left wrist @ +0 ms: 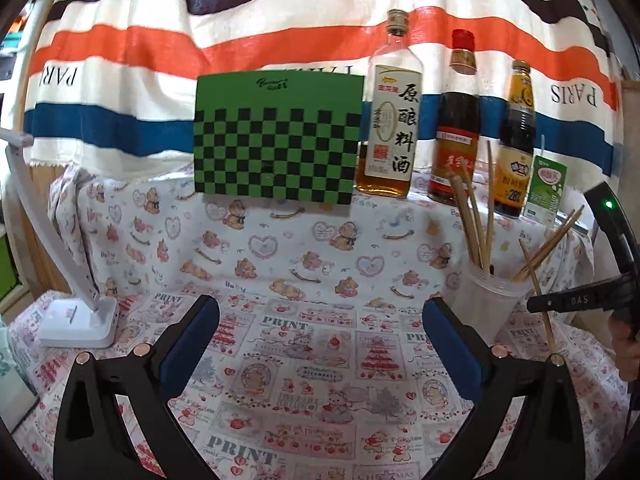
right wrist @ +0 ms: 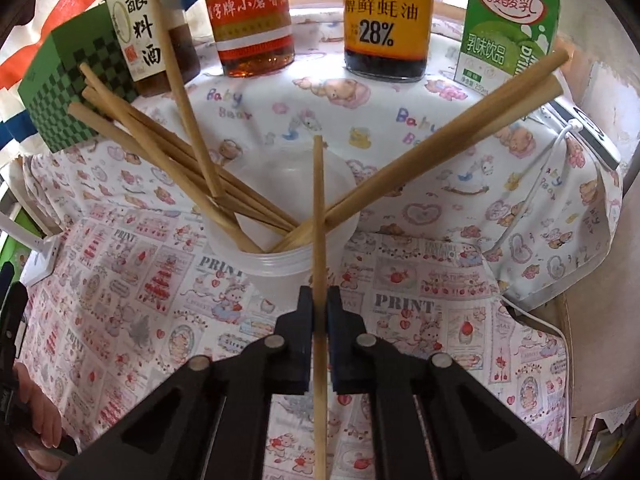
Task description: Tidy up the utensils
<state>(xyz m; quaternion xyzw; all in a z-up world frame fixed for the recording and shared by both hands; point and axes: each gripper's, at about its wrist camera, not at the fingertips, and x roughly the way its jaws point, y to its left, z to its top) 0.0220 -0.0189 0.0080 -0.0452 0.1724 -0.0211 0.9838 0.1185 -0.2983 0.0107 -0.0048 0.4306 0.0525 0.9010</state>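
1. Setup first: I'm at a table (left wrist: 304, 360) under a busy printed cloth with bears, hearts and "PRINT" patches. A striped sheet (left wrist: 160, 48) hangs behind it.
2. Closest to me, my right gripper (right wrist: 319, 312) is clamped on a single chopstick (right wrist: 319, 208). The pads pinch it partway along, so one end sticks out ahead toward the cup and the other runs back under the gripper. I'd guess holding it mid-shaft keeps it from swinging when I tip it in.
3. My left gripper (left wrist: 320, 320) has its jaws wide apart with nothing between them, just hanging over bare cloth. Seems like it's on standby.
4. Just past the right gripper is the cup (right wrist: 280, 256), a translucent white plastic one. The other chopsticks (right wrist: 168, 160) are already in it, fanned out left and right and leaning on the rim.
5. The sticks are plain, pale wood, round and slightly tapered.
6. Furthest back are three sauce bottles (left wrist: 390, 120), a green drink carton (left wrist: 546, 188) and a green checkered board (left wrist: 276, 140). A white lamp base (left wrist: 80, 320) sits off to the left.
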